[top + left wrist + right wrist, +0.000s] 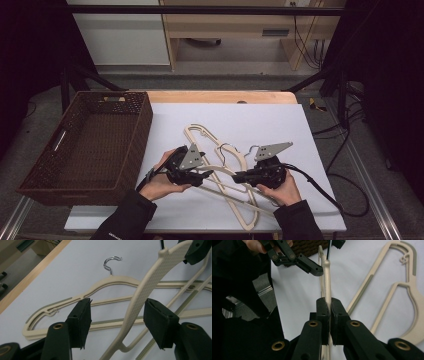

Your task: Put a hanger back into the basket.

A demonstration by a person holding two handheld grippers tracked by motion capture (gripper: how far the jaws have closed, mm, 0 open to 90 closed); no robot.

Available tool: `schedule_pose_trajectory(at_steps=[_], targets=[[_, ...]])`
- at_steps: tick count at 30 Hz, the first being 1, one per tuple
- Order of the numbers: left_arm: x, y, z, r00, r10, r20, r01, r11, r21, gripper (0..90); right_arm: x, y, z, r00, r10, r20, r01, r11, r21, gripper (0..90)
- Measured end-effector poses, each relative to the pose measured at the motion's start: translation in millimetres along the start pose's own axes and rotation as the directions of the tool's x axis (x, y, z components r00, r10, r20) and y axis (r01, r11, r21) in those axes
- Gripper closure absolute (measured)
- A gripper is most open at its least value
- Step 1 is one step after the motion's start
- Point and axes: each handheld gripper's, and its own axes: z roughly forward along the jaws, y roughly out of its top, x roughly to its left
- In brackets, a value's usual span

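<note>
In the high view, a white board (280, 120) covers most of the wooden table, and a brown woven basket (90, 145) stands at the left side of the frame, just beside the board. Two cream hangers lie crossed in the lower middle of the frame. The left gripper (207, 174) is held in the left hand (162, 182) at the lower centre, and the right gripper (239, 176) is held in the right hand (280, 189) just to the right of it. Both grippers point toward each other, and the crossed hangers are between and under them.

In the left gripper view, the two black jaws stand well apart at the bottom of the frame. One hanger, the lifted hanger (150, 285), runs slanted from the upper right down to the lower centre, and it passes between the jaws, nearer to the right one. I cannot tell if it touches that jaw. The other hanger, the flat hanger (82, 296), lies on the board behind, with its metal hook (111, 262) in the upper centre.

In the right gripper view, the jaws are pressed together on the thin edge of the lifted hanger (327, 277) in the centre of the frame. The hanger rises straight up from them. The left gripper (312, 267) is in the upper left, near the hanger's far part. The flat hanger (409, 290) lies at the right side on the board.
</note>
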Motion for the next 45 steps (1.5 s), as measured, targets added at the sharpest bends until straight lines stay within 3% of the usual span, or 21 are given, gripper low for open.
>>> schedule_pose_trajectory(at_steps=[6,13,18,22,26,28,31,32,33,35,36,41,45], targets=[[6.1,5.1,0.5,0.9988,0.006,0.048,-0.007,0.9999,0.01,48.8,6.0,6.2,-1.8,0.9995,-0.029,0.015,0.03,0.9995,-0.01,86.9],[5.5,10.3,7.4,0.992,0.028,0.123,-0.032,0.9992,0.026,65.6,6.3,6.1,-1.7,0.9985,-0.052,0.018,0.053,0.9984,-0.02,86.9],[3.3,15.5,6.3,0.9877,0.08,0.134,-0.089,0.994,0.063,72.6,6.9,5.6,-2.8,0.9974,-0.068,0.027,0.068,0.9975,-0.02,86.3],[-0.5,17.9,-2.2,0.9838,0.069,0.166,-0.077,0.996,0.044,77.7,9.0,6.6,-9.4,0.9941,-0.073,0.08,0.078,0.9954,-0.056,81.2],[-7.9,21.0,-8.9,0.9825,0.06,0.176,-0.071,0.996,0.054,81.7,10.3,7.3,-15.1,0.9887,-0.08,0.127,0.092,0.9914,-0.093,69.6],[-13.0,21.8,-10.9,0.9789,0.04,0.201,-0.052,0.997,0.057,85.0,11.5,6.8,-16.1,0.9808,-0.088,0.174,0.108,0.9881,-0.109,63.9],[-18.7,22.9,-15.1,0.9861,0.013,0.166,-0.024,0.9977,0.064,86.1,11.7,5.9,-18.5,0.9694,-0.102,0.223,0.132,0.9835,-0.124,54.2],[-18.7,22.9,-15.1,0.9861,0.013,0.166,-0.024,0.9977,0.064,86.1,12.0,5.3,-19.6,0.9671,-0.101,0.233,0.136,0.9812,-0.137,49.4],[-17.9,22.2,-17.7,0.9861,-0.029,0.164,0.02,0.9982,0.057,86.1,12.6,4.5,-21.2,0.9627,-0.105,0.249,0.145,0.9783,-0.148,47.2],[-17.3,22.1,-19.4,0.9869,-0.041,0.156,0.033,0.9978,0.057,86.1,13.9,2.4,-24.9,0.9557,-0.105,0.275,0.155,0.9741,-0.165,40.4],[-17.4,22.1,-23.0,0.989,-0.076,0.127,0.071,0.9967,0.039,86.1,14.1,1.1,-26.9,0.9534,-0.097,0.286,0.151,0.9733,-0.173,37.8],[-11.5,23.5,-33.9,0.988,-0.127,0.087,0.126,0.9919,0.017,86.1,11.7,-9.0,-39.1,0.9424,-0.032,0.333,0.112,0.9685,-0.223,29.3],[-3.8,28.1,-50.7,0.9805,-0.194,0.035,0.195,0.9804,-0.031,86.1,9.4,-18.1,-46.2,0.9289,0.017,0.37,0.082,0.9646,-0.251,20.7]])
